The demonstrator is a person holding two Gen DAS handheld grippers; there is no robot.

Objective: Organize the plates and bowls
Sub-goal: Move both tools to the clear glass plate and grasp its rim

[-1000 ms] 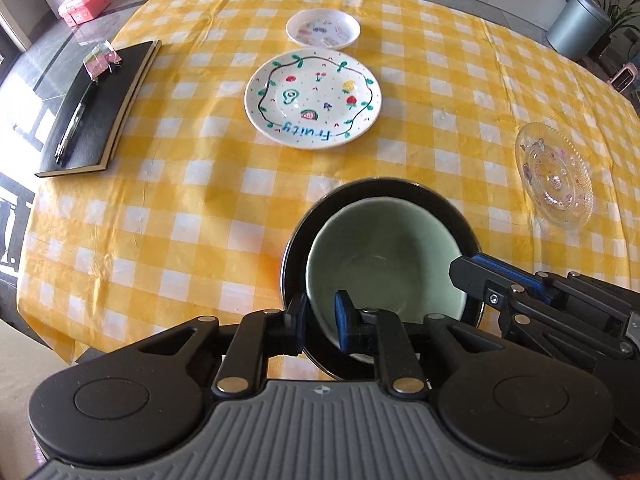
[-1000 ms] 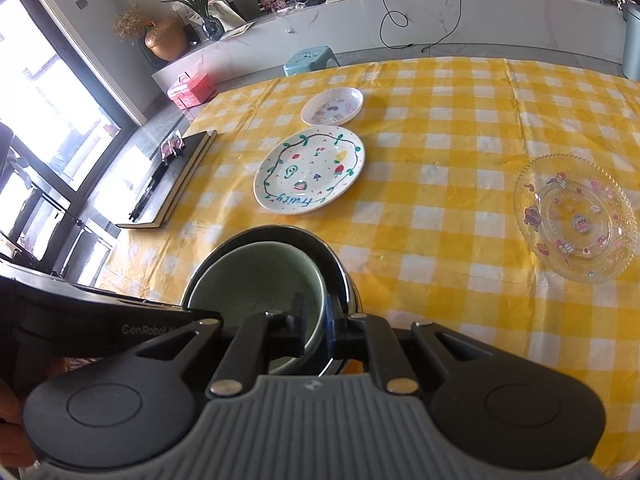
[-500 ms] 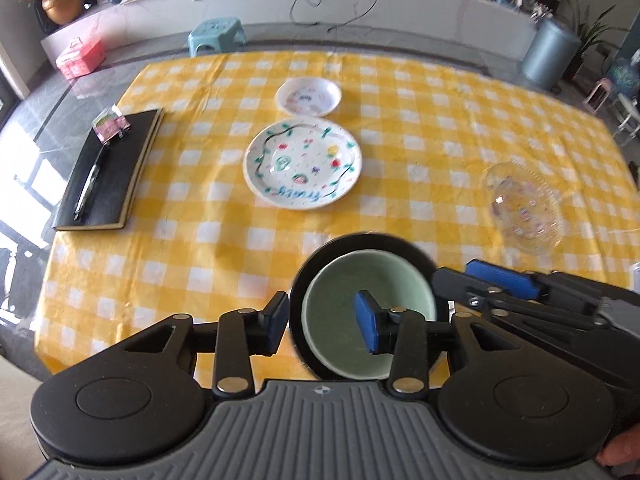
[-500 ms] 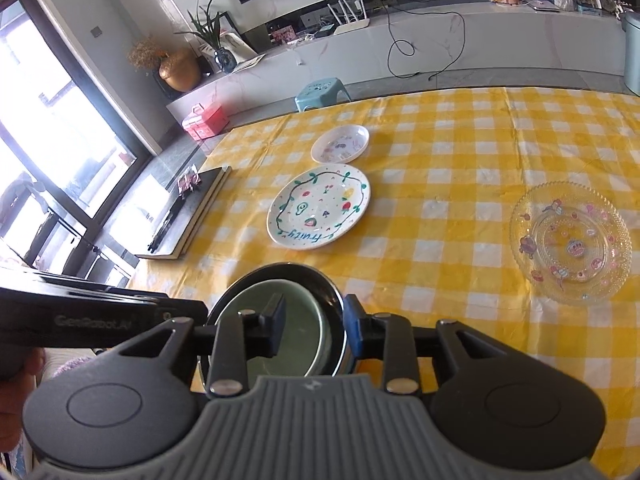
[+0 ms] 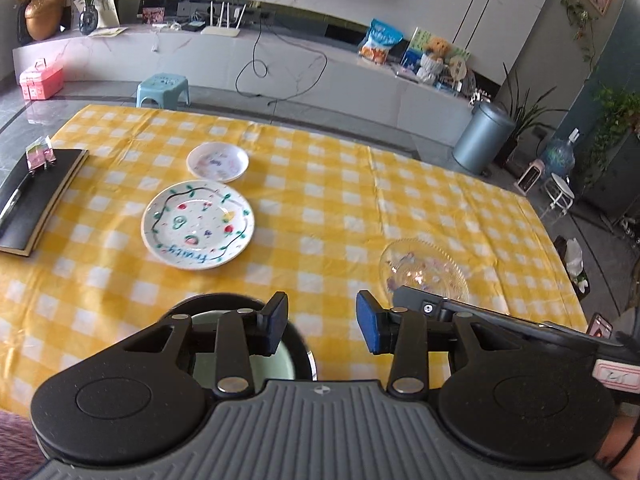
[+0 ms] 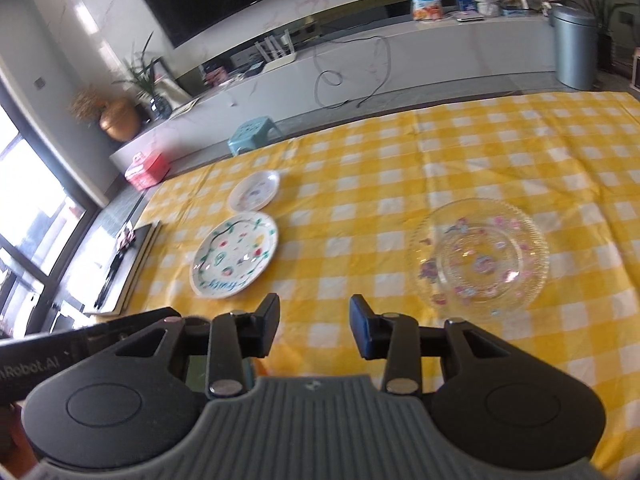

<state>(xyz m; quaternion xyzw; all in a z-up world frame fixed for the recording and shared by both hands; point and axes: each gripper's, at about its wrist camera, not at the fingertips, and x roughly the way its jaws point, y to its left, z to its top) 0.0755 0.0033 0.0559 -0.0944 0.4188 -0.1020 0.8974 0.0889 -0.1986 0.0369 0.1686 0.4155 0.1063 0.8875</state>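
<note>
A pale green bowl (image 5: 282,362) sits nested in a black bowl (image 5: 208,300) on the yellow checked cloth, just under my left gripper (image 5: 322,316). That gripper is open, with only cloth between its fingers. My right gripper (image 6: 315,320) is close beside it, its jaws opening and empty, and a sliver of the green bowl (image 6: 196,368) shows behind its left finger. Farther off lie a white "Fruity" plate (image 5: 197,230) (image 6: 234,258), a small white dish (image 5: 217,162) (image 6: 254,191) and a clear glass plate (image 5: 424,270) (image 6: 480,258).
A black notebook (image 5: 36,196) (image 6: 124,264) with a pen on it lies at the table's left edge. Beyond the far edge stand a blue stool (image 5: 162,88) and a grey bin (image 5: 486,136). Bare checked cloth spreads between the plates.
Both grippers have let go of the nested bowls' rims, opened, drawn back and tilted upward. The bowls stay on the cloth and now lie mostly hidden under the fingers.
</note>
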